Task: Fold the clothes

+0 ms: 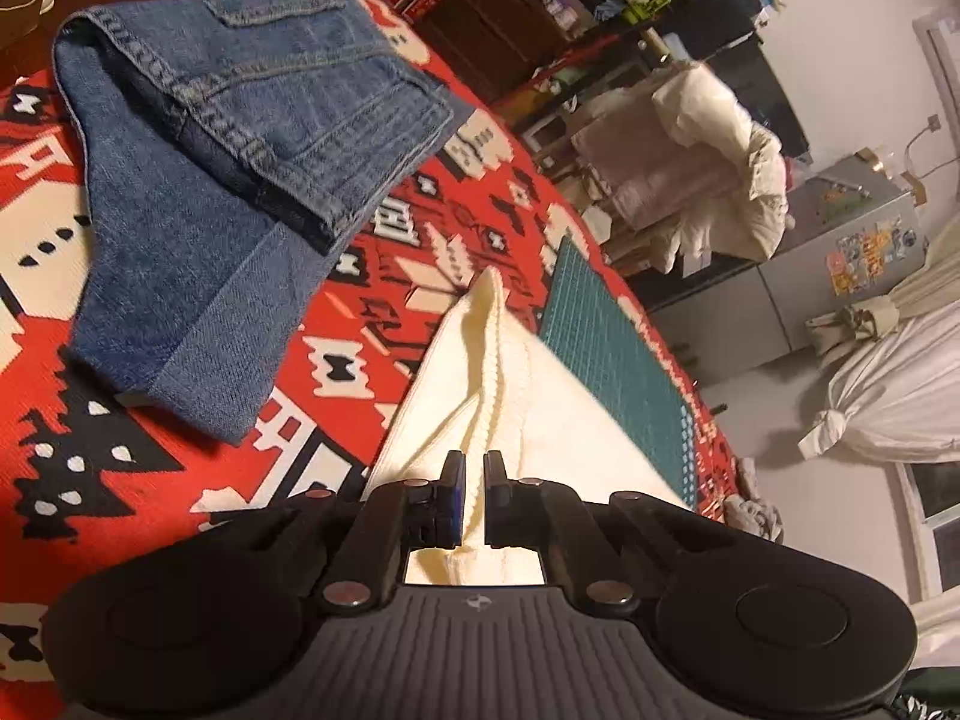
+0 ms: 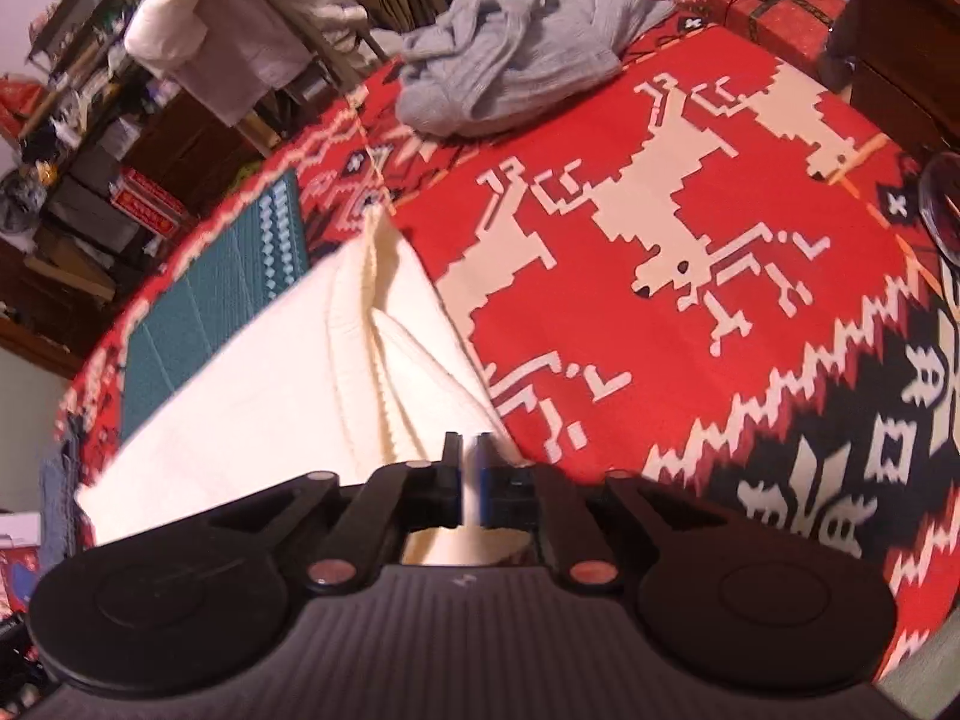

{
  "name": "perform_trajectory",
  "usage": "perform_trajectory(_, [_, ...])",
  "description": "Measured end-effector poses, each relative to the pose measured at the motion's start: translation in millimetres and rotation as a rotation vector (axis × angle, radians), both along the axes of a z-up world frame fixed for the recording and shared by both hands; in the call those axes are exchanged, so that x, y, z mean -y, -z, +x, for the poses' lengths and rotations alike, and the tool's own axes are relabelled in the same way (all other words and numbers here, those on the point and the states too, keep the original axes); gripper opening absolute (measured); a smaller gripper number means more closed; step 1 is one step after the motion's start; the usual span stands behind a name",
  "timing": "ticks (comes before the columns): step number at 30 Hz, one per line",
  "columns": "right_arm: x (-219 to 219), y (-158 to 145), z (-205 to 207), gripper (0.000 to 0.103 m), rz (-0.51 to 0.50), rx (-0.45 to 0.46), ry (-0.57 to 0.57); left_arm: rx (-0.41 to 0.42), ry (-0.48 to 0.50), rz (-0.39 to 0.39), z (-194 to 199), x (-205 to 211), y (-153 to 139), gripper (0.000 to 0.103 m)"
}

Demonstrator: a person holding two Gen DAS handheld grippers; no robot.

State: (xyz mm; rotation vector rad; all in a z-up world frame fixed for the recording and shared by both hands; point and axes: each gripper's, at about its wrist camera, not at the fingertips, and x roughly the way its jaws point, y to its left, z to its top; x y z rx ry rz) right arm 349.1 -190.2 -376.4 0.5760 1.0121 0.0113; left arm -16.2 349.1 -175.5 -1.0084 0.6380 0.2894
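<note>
We see matt black plastic on the left gripper (image 1: 475, 477) and right gripper (image 2: 468, 468), each with a ribbed grey housing, dull metal pivot pins and blue pads on the fingertips. Both pinch a cream knit garment (image 1: 480, 372), soft and ribbed along its edge. The folded jeans (image 1: 240, 150) are coarse blue denim with raised double stitching. Beneath lies a red woven blanket (image 2: 690, 360), flat and matt. A grey knit sweater (image 2: 516, 54) looks fuzzy, and a teal mat (image 1: 606, 324) looks smooth.
</note>
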Motion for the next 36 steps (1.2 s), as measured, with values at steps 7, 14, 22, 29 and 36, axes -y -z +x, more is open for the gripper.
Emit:
perform_trajectory(7, [-39.8, -30.1, 4.1, 0.008, -0.051, 0.175, -0.131, 0.111, 0.08, 0.024, 11.5, 11.5, -10.8, 0.004])
perform_trajectory(14, [-78.4, -20.5, 22.4, 0.008, -0.052, 0.188, -0.247, 0.044, 0.208, 0.063, 56.1, 33.0, 4.1, 0.004])
perform_trajectory(22, [-85.8, 2.2, 32.9, 0.008, -0.062, 0.073, -0.273, -0.078, 0.245, 0.061, 64.1, 38.5, 20.8, 0.003])
perform_trajectory(29, [-80.5, 4.3, 27.9, 0.008, -0.051, 0.032, -0.266, -0.116, 0.248, -0.015, 45.3, 35.5, 23.3, 0.003])
perform_trajectory(36, [-74.8, 1.8, 17.5, 0.01, -0.044, 0.018, -0.257, -0.161, 0.268, -0.069, 34.0, 35.8, 22.7, 0.004])
